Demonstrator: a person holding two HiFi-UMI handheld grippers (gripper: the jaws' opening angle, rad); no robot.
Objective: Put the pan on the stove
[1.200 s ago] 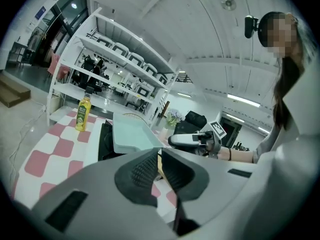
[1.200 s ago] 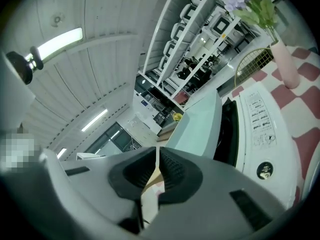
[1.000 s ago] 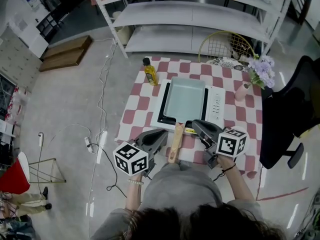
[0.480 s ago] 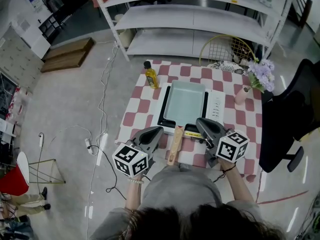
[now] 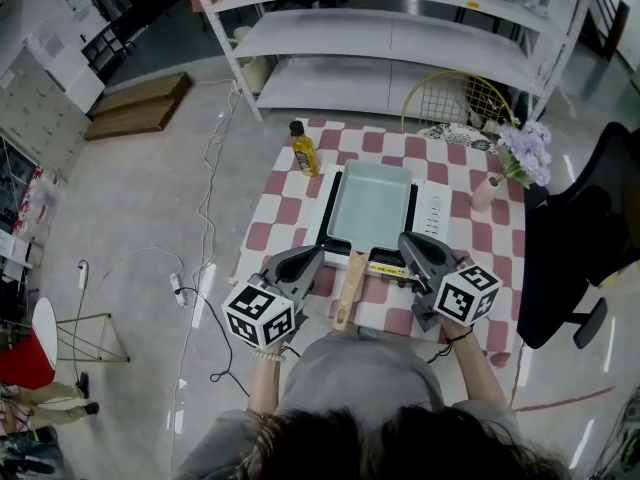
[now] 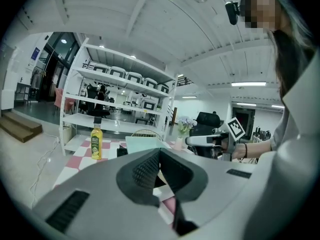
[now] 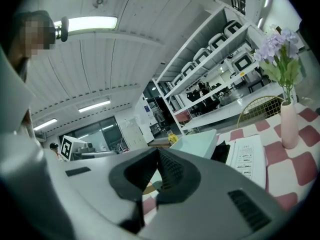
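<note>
The pan (image 5: 370, 205) sits on the stove (image 5: 432, 208), handle (image 5: 350, 286) running back between the left hand-held gripper (image 5: 316, 255), nearer, and the right hand-held gripper (image 5: 406, 240), both shut, empty.

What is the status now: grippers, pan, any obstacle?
Left gripper shut, empty. Right gripper shut, empty. Pan sits on stove, wooden handle between the grippers. Bottle stands clear of it.
</note>
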